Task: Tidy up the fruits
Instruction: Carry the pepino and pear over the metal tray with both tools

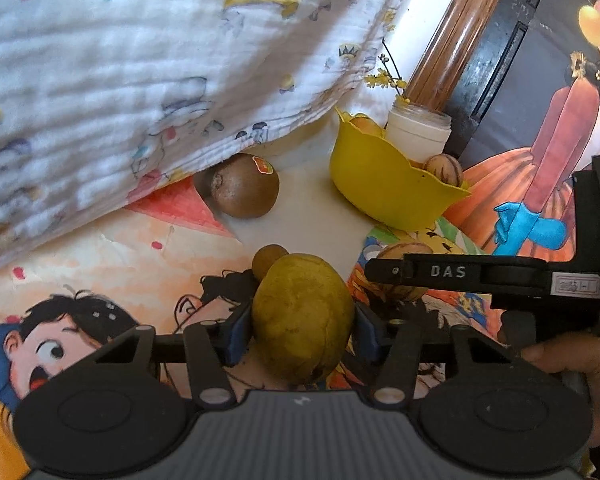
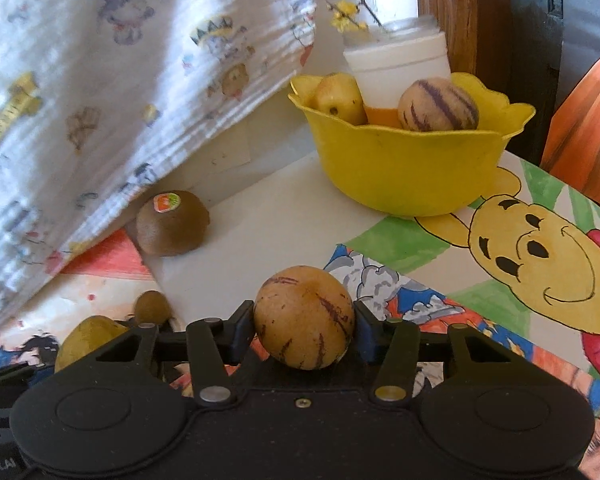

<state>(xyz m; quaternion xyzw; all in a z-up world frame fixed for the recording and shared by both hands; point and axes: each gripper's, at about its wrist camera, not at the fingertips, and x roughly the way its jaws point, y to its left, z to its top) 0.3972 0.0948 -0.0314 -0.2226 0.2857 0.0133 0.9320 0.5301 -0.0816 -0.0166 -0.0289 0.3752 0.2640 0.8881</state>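
Item: my left claw (image 1: 302,330) clamps a pear (image 1: 303,316); right claw (image 2: 304,320) clamps a striped melon (image 2: 304,316). Risk: smooth skins slipping before the bowl (image 2: 404,164) at one o'clock.

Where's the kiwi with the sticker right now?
The kiwi lies on the table at the edge of the hanging cloth, left of the yellow bowl.
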